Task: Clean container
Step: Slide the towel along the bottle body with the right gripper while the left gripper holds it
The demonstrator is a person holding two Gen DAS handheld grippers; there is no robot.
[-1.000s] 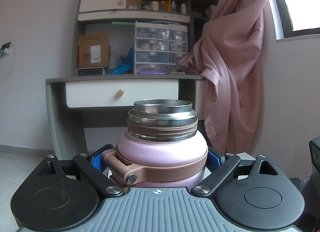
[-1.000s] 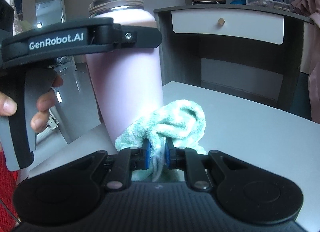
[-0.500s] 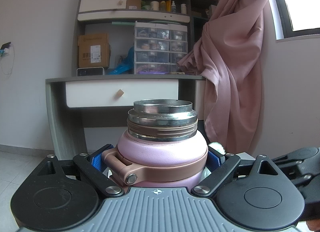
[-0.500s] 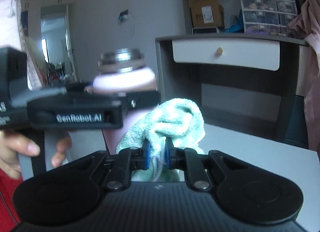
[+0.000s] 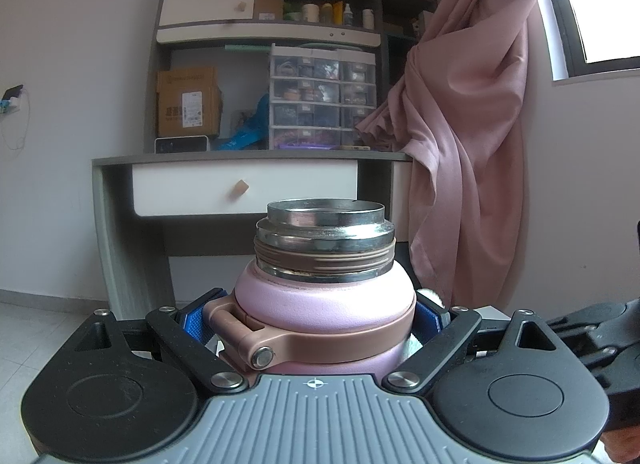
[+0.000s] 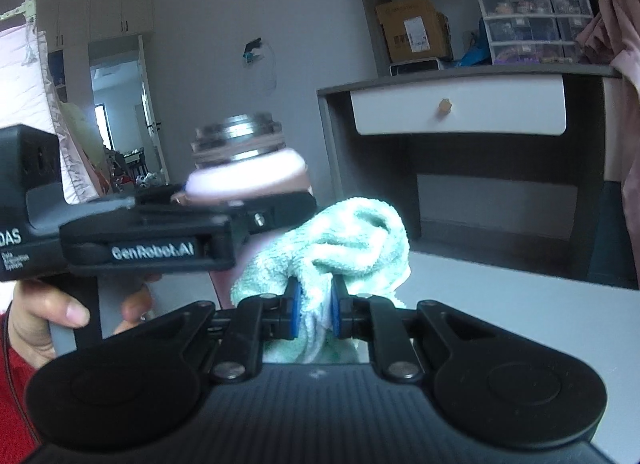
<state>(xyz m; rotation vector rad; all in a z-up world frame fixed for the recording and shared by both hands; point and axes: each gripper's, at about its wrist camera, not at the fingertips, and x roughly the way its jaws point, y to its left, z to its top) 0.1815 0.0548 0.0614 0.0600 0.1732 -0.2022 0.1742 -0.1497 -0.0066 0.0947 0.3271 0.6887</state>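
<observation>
Nearest the right wrist camera, the right tool (image 6: 313,306) was pinched tight on a bunched mint-green cloth (image 6: 344,240), whose free folds bulged up and forward past the blue pads. Just beyond it, to the left, the pink flask (image 6: 248,180) stood upright with no lid on its steel threaded mouth (image 5: 325,224), clamped by the left tool (image 5: 310,318) around its shoulder, beside the hinged carry loop (image 5: 240,328). The cloth lay at or against the flask's side; contact could not be confirmed. Behind both stretched the grey worktop (image 6: 520,304), then a desk with a white drawer (image 6: 460,108). To wipe well, the cloth's loose bulge, not the pads, would best meet the wall, pressed lightly, while the left tool's grip held the flask steady against the sideways push.
</observation>
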